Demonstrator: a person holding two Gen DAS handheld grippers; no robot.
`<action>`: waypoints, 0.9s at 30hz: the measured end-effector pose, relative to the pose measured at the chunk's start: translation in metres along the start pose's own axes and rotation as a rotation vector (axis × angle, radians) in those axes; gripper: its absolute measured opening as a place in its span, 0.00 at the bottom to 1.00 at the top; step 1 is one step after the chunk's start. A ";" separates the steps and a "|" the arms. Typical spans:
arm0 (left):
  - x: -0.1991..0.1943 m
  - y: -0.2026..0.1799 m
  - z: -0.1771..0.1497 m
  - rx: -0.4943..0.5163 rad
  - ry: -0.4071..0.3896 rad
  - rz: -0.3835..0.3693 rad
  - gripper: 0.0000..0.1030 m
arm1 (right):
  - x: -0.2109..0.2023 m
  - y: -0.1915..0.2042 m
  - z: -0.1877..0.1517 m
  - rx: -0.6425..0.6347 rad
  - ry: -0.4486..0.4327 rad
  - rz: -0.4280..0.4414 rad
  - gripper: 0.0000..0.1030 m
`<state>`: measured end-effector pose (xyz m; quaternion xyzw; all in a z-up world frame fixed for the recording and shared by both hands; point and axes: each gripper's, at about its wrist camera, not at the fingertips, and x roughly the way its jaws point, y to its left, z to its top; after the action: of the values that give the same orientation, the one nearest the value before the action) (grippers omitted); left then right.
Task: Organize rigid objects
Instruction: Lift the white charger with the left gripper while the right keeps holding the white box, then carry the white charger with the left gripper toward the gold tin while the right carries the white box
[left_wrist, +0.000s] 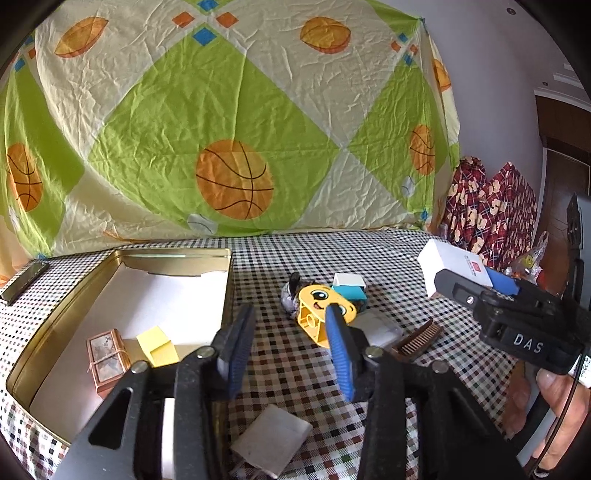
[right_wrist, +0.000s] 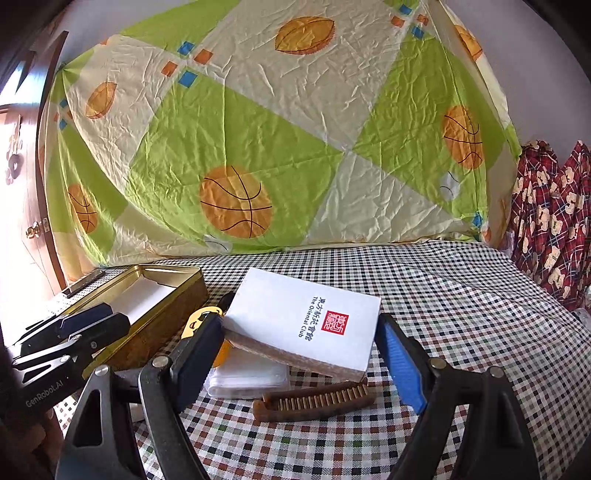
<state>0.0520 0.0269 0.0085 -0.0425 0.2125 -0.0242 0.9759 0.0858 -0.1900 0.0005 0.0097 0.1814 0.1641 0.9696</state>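
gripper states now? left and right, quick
Left tool: open, holding nothing, hovering over the table near the yellow toy.
Right tool: shut on the white box, lifted above the comb.

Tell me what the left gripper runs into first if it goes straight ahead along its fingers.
Most likely the yellow toy block with the cartoon face: it lies on the checkered cloth just beyond the open left gripper, its right finger already overlapping it in the left wrist view. Depth is uncertain, so it may pass just above.
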 end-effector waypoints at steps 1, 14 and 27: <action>-0.005 0.005 -0.002 -0.023 -0.001 0.006 0.57 | -0.003 0.000 0.000 -0.005 -0.003 -0.004 0.82; -0.016 -0.029 -0.028 0.051 0.197 -0.234 0.85 | -0.029 -0.010 -0.006 0.016 -0.050 0.025 0.82; 0.020 -0.016 -0.030 0.093 0.309 -0.047 0.93 | -0.027 -0.017 -0.010 0.049 -0.048 0.058 0.82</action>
<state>0.0569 0.0078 -0.0250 0.0019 0.3578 -0.0629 0.9317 0.0637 -0.2156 -0.0002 0.0429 0.1616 0.1875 0.9679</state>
